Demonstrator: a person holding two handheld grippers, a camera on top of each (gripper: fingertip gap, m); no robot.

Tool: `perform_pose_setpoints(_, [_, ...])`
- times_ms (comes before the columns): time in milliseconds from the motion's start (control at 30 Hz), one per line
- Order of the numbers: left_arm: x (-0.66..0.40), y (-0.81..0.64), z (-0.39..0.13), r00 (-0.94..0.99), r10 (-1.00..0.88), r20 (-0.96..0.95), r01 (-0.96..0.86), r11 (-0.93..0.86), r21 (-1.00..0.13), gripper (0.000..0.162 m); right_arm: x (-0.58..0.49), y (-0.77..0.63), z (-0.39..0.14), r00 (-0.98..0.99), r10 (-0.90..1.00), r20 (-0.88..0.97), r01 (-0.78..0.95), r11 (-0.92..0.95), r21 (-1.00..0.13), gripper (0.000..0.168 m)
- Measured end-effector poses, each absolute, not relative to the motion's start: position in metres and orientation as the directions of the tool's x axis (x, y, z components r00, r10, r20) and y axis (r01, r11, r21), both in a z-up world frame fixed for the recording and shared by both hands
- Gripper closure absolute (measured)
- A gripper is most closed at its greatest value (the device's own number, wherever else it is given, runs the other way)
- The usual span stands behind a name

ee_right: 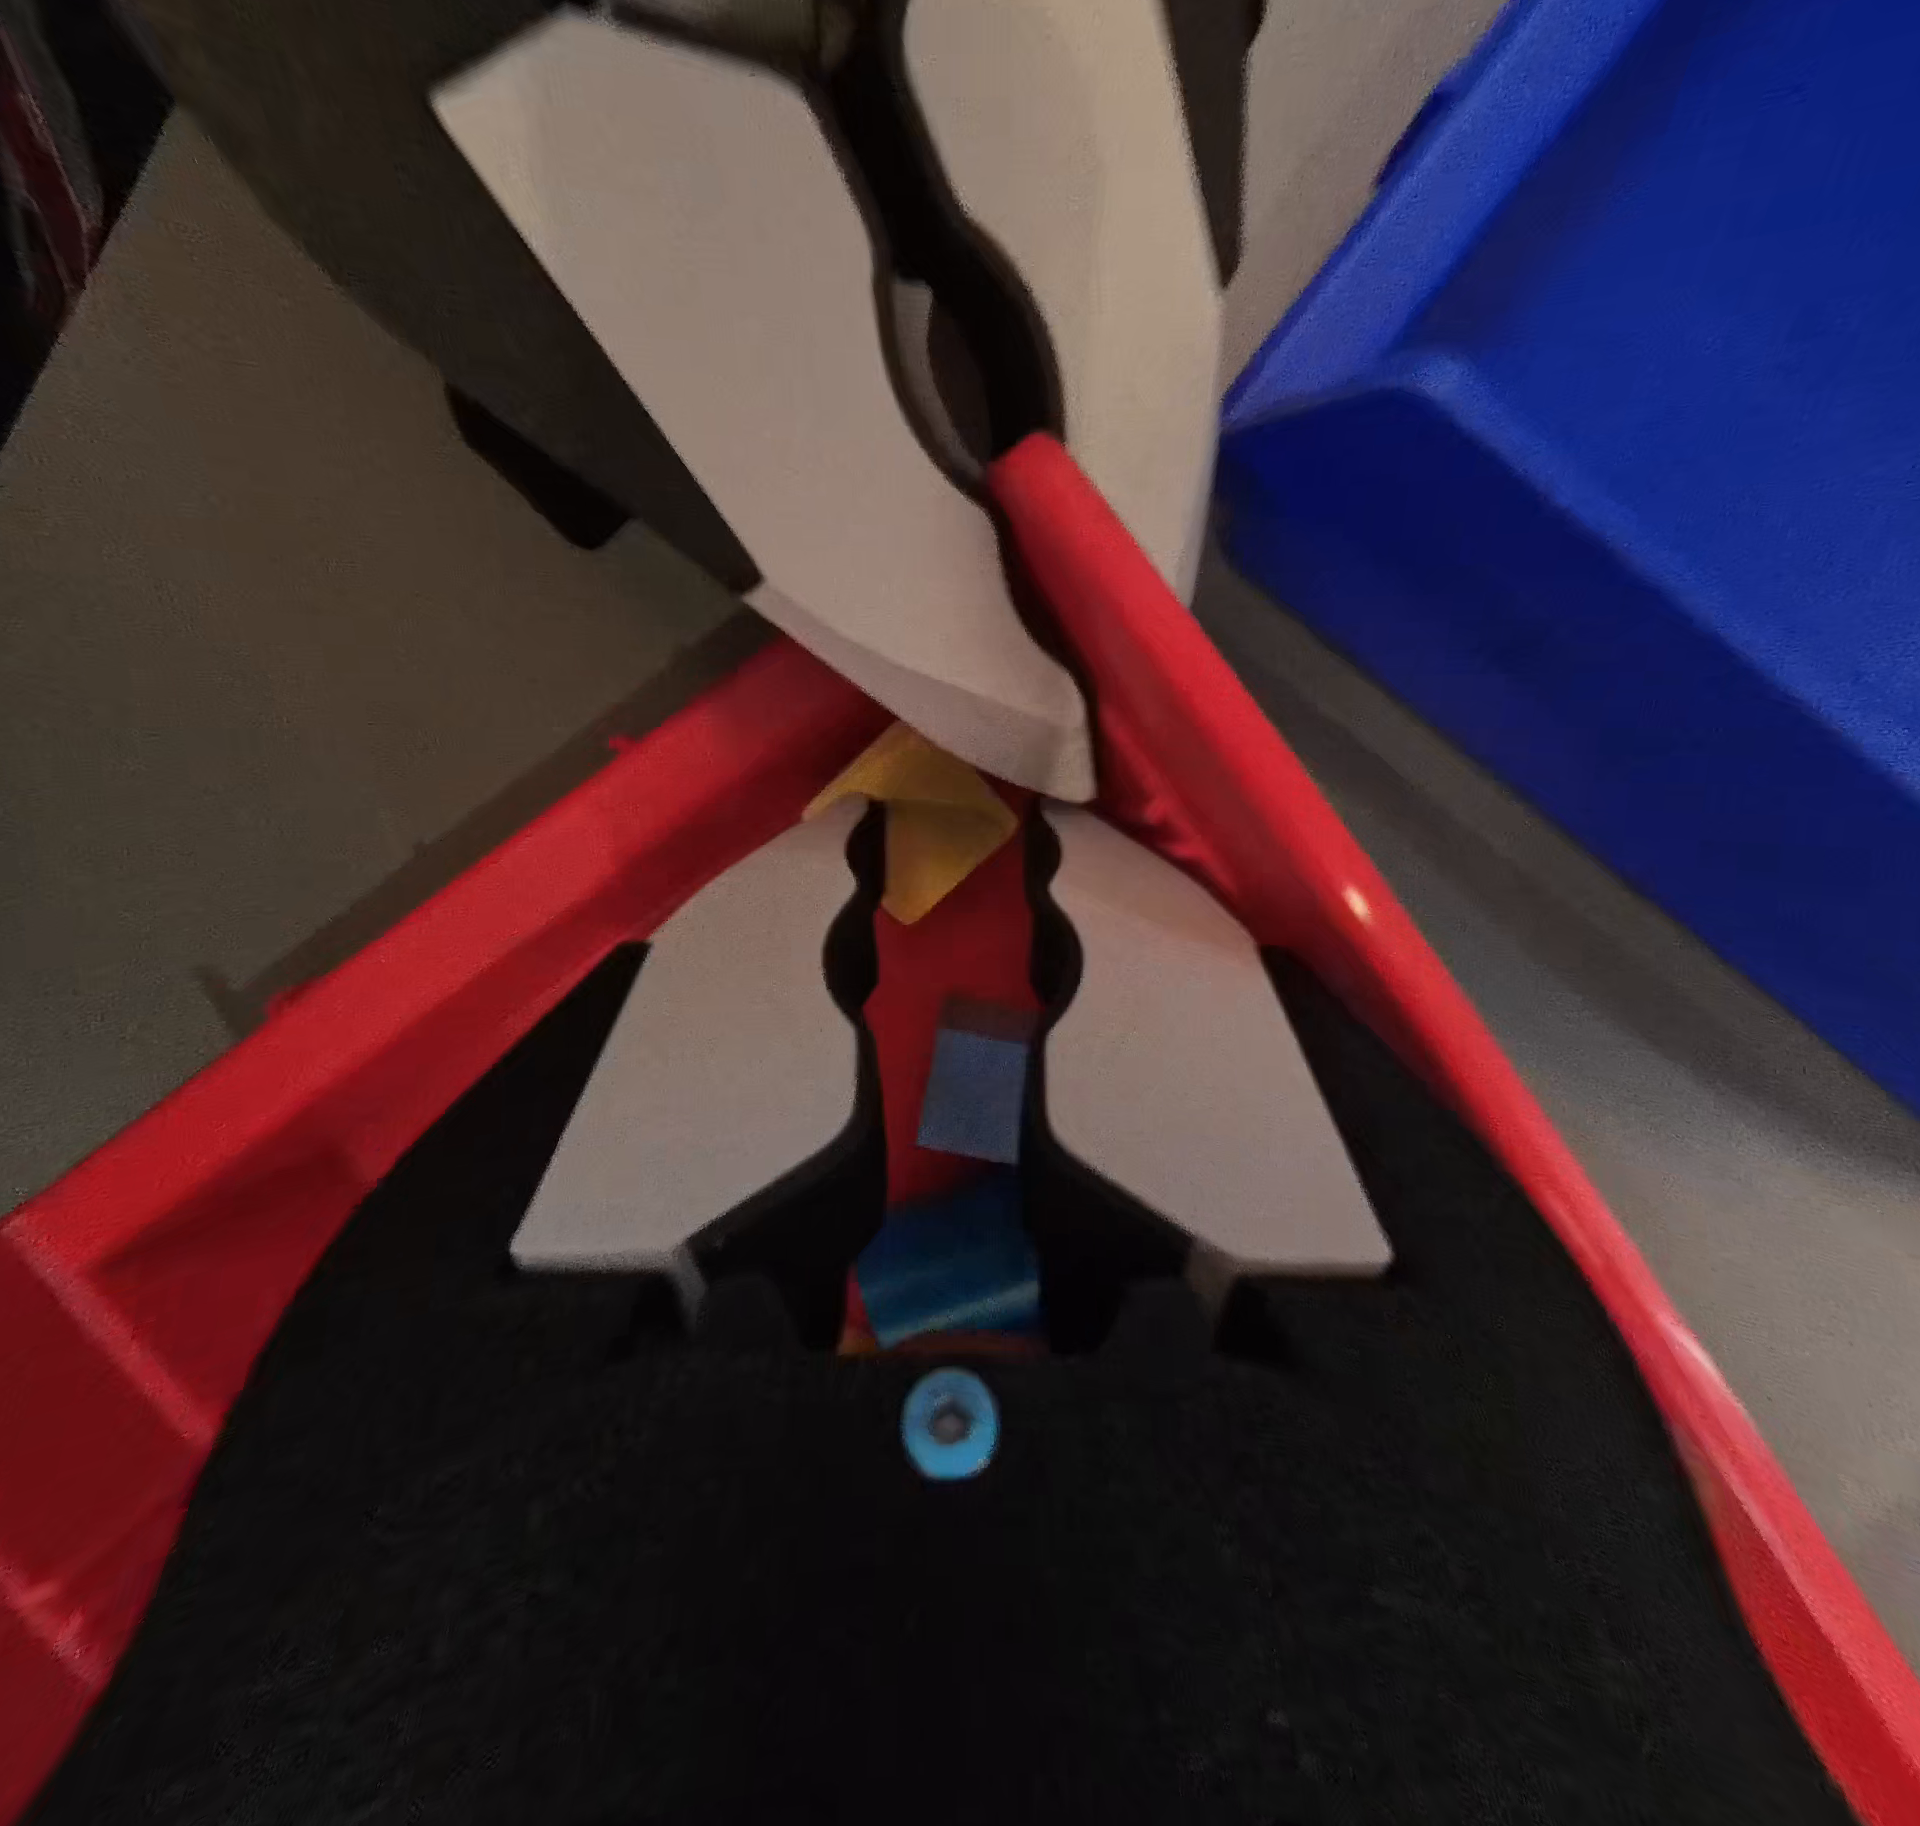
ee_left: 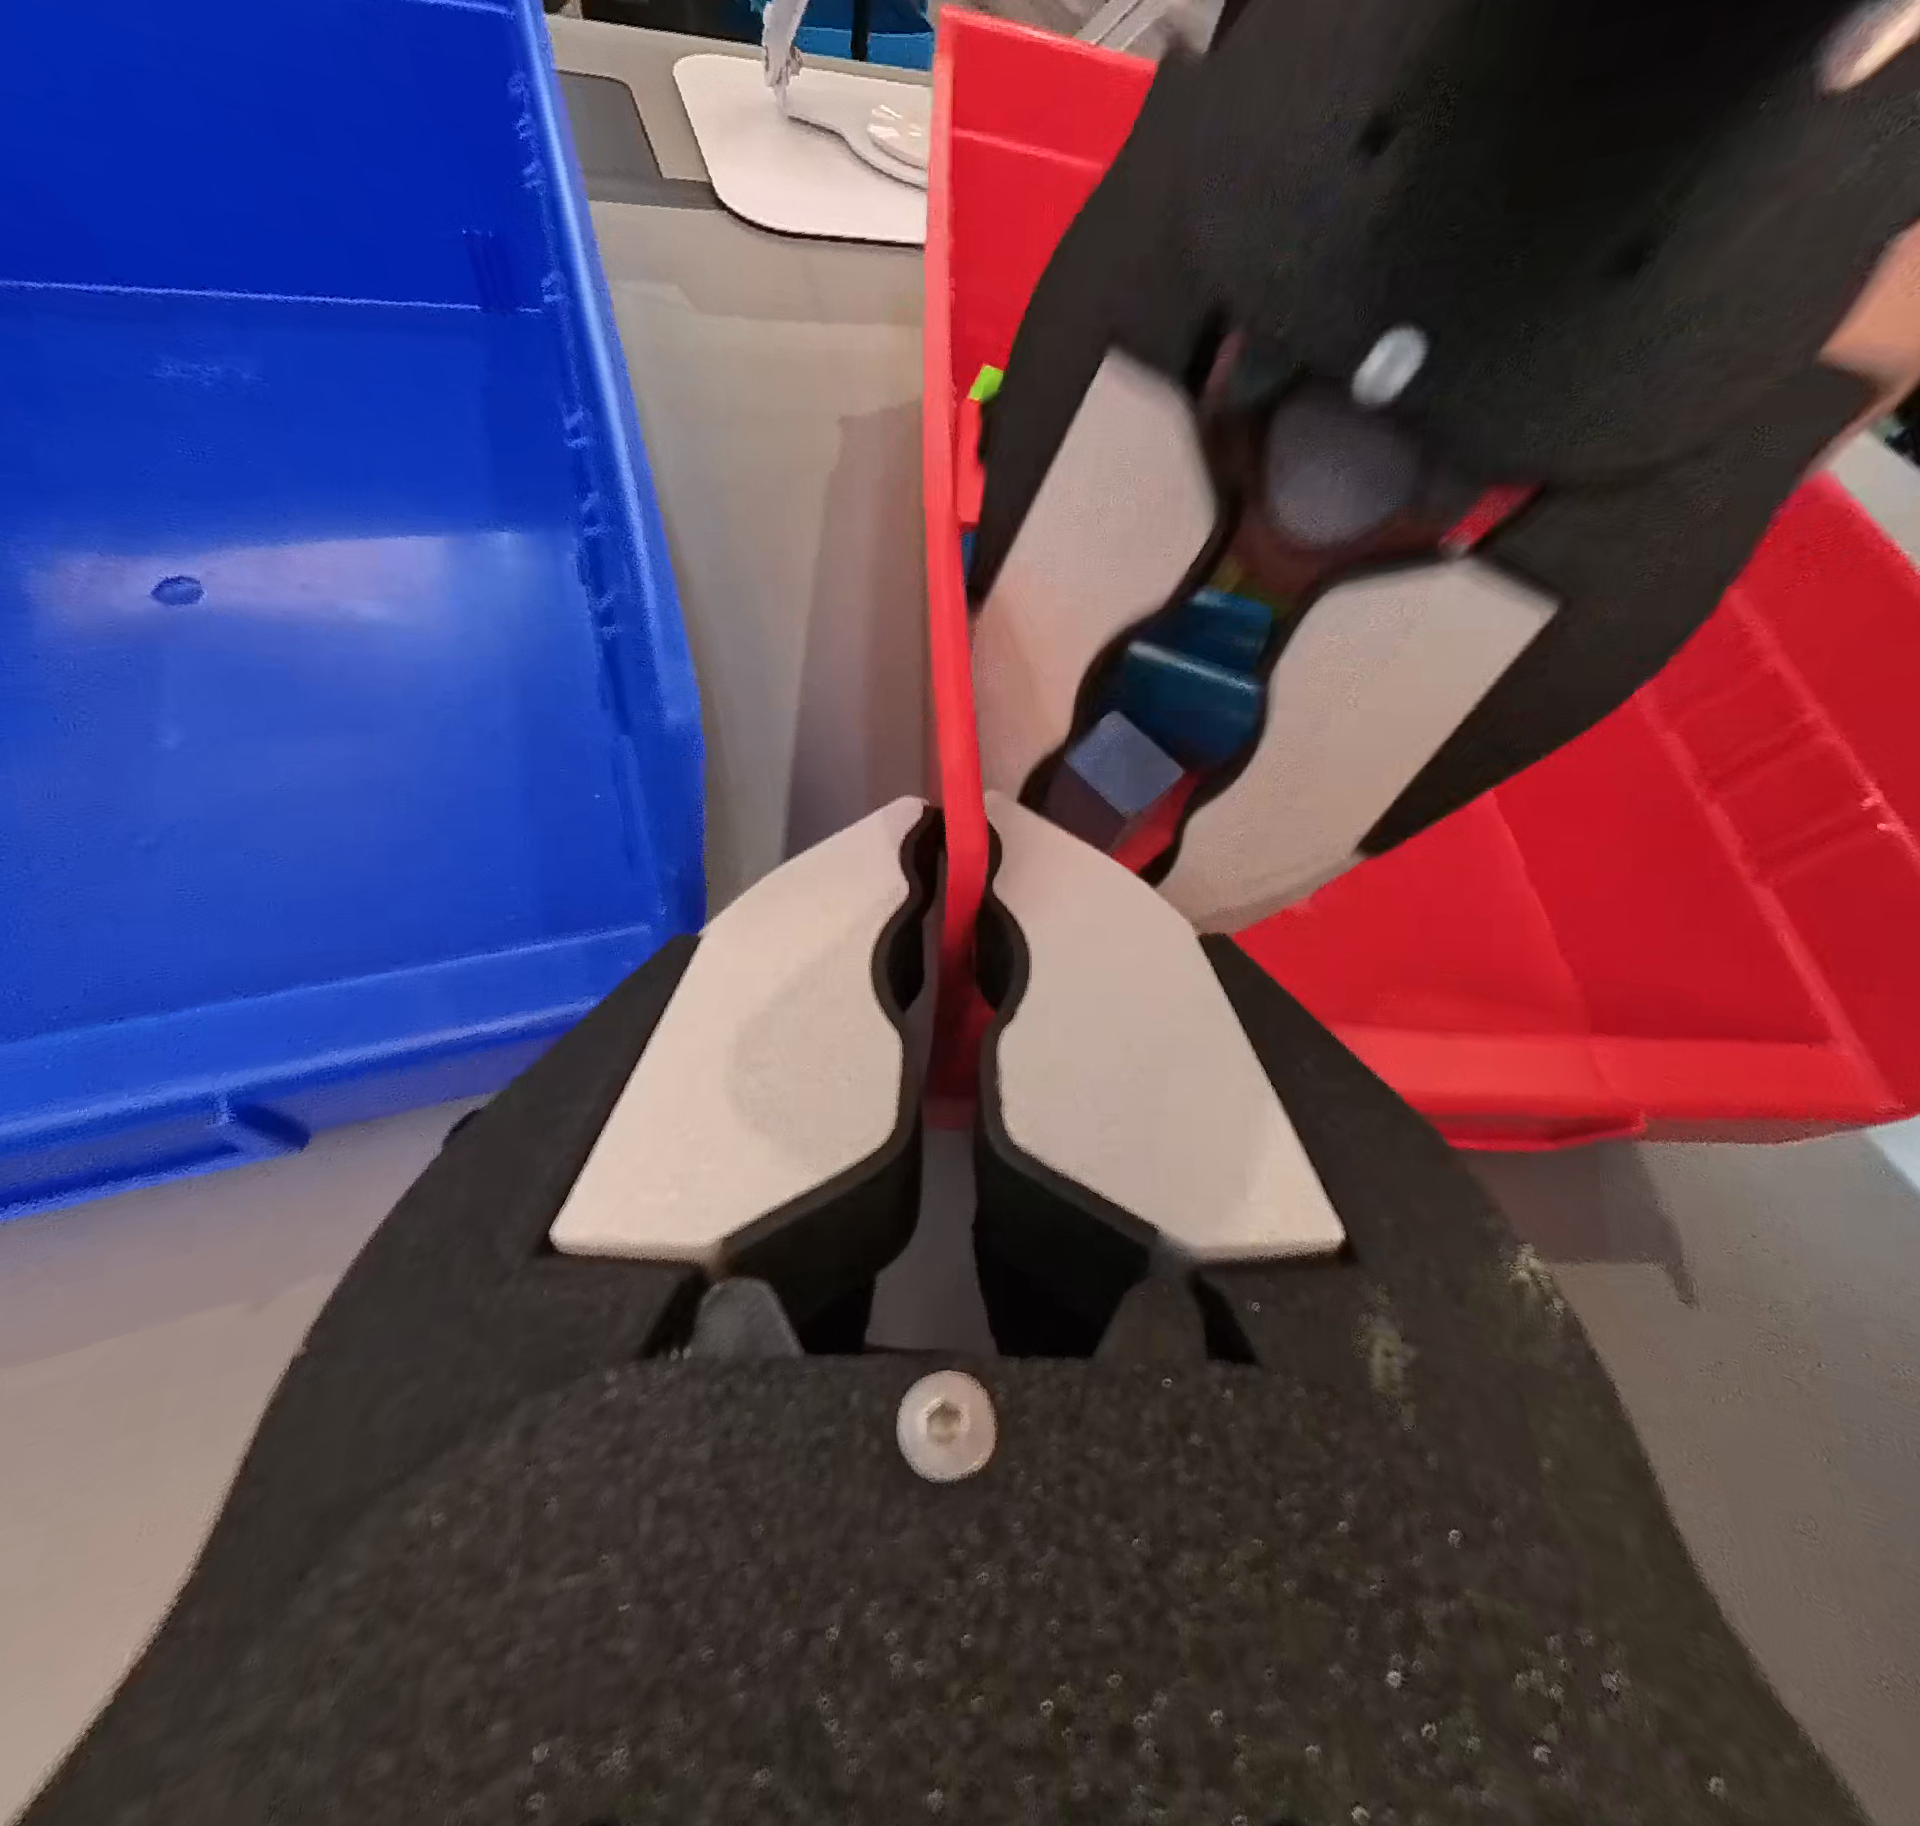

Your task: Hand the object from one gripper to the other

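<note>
At nine o'clock in the left wrist view sits the blue bin (ee_left: 312,571), showing nothing inside it, on the grey bench (ee_left: 769,488). Moving right, the left hand-held gripper (ee_left: 958,841) is clenched on the near corner of the red bin's (ee_left: 1662,893) wall, the thin rim running off toward twelve o'clock between its pads. Further right, at about two o'clock from it, the right hand-held gripper (ee_left: 1132,831) reaches down into the red bin, jaws parted and grasping nothing.

In the right wrist view, a greyish-blue block (ee_right: 977,1090) lies loose between the right hand-held gripper's (ee_right: 956,826) pads, toward six o'clock from the tips; a brighter blue block (ee_right: 951,1277) lies lower still, and a yellow block (ee_right: 930,841) sits at the tips, at twelve o'clock. Which block is the object to hand over I cannot tell; all lie inside the red bin, directly under the right hand-held gripper, which is much the nearer. The greyish-blue block's long axis seems roughly in line with the fingers, so closing across it looks feasible.
</note>
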State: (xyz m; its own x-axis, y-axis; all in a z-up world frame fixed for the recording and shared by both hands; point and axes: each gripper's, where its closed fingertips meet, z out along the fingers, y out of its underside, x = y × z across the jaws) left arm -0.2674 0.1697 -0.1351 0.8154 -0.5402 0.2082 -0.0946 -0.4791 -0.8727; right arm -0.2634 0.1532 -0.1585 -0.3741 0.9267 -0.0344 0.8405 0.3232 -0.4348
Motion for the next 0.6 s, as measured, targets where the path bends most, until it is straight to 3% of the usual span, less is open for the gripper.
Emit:
perform_pose_setpoints(67, [-0.269, 0.171, -0.135, 0.816, -0.538, 0.212, -0.09, -0.48, -0.873, 0.158, -0.269, 0.144, -0.16, -0.344, 0.926, -0.157, 0.829, 0.221, -0.515, 0.145])
perform_pose_setpoints(167, [-0.269, 0.171, -0.135, 0.824, -0.536, 0.185, -0.109, -0.47, -0.876, 0.158, -0.263, 0.138, -0.164, -0.274, 0.932, -0.239, 0.844, 0.114, -0.524, 0.143])
perform_pose_setpoints(200, [-0.27, 0.171, -0.135, 0.826, -0.538, 0.169, -0.123, -0.465, -0.877, 0.158, -0.249, 0.13, -0.167, -0.299, 0.916, -0.268, 0.87, 0.146, -0.471, 0.138])
perform_pose_setpoints(267, [-0.27, 0.17, -0.135, 0.824, -0.541, 0.169, -0.124, -0.463, -0.877, 0.158, -0.198, 0.126, -0.178, -0.307, 0.902, -0.304, 0.944, 0.248, -0.217, 0.118])
perform_pose_setpoints(367, [-0.27, 0.17, -0.135, 0.821, -0.542, 0.183, -0.113, -0.467, -0.877, 0.158, -0.153, 0.141, -0.152, -0.286, 0.935, -0.208, 0.958, 0.278, -0.064, 0.126])
perform_pose_setpoints(433, [-0.269, 0.17, -0.135, 0.825, -0.537, 0.177, -0.115, -0.466, -0.877, 0.158, -0.141, 0.16, -0.129, -0.251, 0.964, -0.091, 0.967, 0.247, -0.056, 0.126])
perform_pose_setpoints(600, [-0.269, 0.171, -0.135, 0.829, -0.527, 0.187, -0.103, -0.474, -0.875, 0.158, -0.113, 0.256, -0.129, -0.14, 0.93, 0.339, 0.983, 0.09, 0.158, 0.126])
